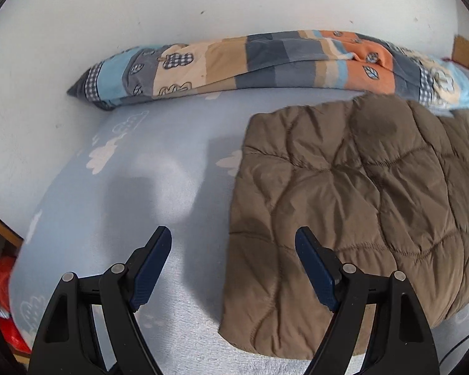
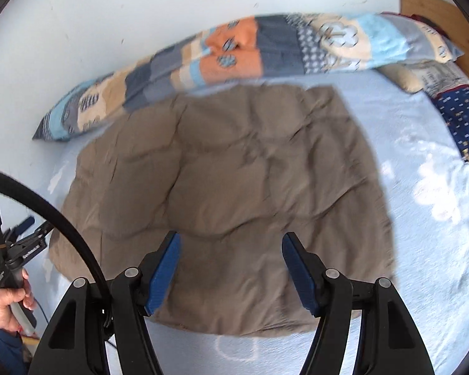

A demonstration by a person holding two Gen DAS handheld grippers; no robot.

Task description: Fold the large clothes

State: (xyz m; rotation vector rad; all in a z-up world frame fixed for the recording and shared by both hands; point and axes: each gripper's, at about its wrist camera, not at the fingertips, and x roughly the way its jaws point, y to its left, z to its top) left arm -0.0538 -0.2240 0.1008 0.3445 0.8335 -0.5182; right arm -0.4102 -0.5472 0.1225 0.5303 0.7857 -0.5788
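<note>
Jacket (image 2: 228, 200) lies on the bed (image 2: 422, 250), near the middle, its far edge just beside the long patchwork pillow (image 2: 253, 50) at the wall. It is brown and quilted, and it already looks like a compact rectangle: I see no sleeves sticking out, so I judge they are tucked in and at least one fold is done. The near edge is thick and rounded, which also speaks for doubled layers.

My left hand-held gripper (image 1: 233, 268) hangs over the left edge of the jacket with its jaws apart and nothing between them. My right hand-held gripper (image 2: 230, 273) hangs over the near edge, also with jaws apart and empty.

What is left, in my opinion, is one more fold to make the bundle smaller, or only some smoothing. Whether a hood or collar is hidden under the top layer I cannot tell.
</note>
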